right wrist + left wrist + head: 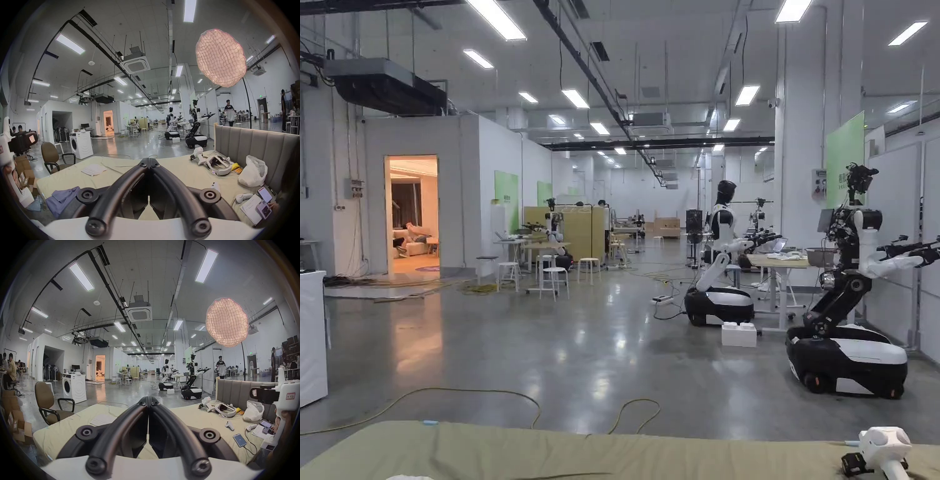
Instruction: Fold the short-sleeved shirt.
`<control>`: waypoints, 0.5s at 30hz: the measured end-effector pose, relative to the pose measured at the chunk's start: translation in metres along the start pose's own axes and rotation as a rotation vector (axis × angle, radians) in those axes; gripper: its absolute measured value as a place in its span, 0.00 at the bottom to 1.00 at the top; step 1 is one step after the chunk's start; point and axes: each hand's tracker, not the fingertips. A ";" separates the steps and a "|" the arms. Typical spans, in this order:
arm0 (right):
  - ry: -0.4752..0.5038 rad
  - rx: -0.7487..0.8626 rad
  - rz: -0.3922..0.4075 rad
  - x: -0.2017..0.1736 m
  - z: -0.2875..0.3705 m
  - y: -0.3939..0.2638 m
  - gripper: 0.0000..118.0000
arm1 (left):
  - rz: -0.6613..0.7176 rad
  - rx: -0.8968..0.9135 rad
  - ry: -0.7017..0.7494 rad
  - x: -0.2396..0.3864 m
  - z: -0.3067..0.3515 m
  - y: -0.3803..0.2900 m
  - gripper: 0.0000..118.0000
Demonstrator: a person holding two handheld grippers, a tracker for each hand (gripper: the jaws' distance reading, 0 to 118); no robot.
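Note:
A crumpled lavender-blue garment (61,199) lies at the near left corner of the bed, below and left of my right gripper (149,161). A flat, folded white garment (94,169) (103,418) rests farther out on the pale green sheet (550,450). My left gripper (148,401) hangs above the sheet. Both grippers are shut with their jaws pressed together and nothing between them. The right gripper's white housing (282,394) shows at the right of the left gripper view. At the left edge of the right gripper view is the left gripper's housing (8,146).
A headset (218,165), white bag (253,172), phones (240,440), papers and controllers (884,447) crowd the bed's right side by the padded headboard (253,142). An office chair (47,402), washing machine (74,389) and boxes (14,418) stand left. Wheeled robots (850,350) stand beyond.

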 end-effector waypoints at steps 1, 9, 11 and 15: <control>-0.003 -0.005 0.000 0.001 -0.001 0.000 0.00 | -0.008 -0.001 0.004 0.000 -0.002 0.000 0.01; -0.012 -0.023 -0.033 0.006 0.000 -0.002 0.00 | -0.042 -0.005 0.011 0.008 -0.012 0.000 0.01; -0.018 -0.020 -0.026 0.006 0.001 -0.001 0.00 | -0.027 -0.002 0.027 0.006 -0.013 0.000 0.01; -0.023 -0.012 -0.025 0.007 0.003 0.000 0.00 | 0.041 -0.003 -0.039 -0.001 -0.007 0.003 0.01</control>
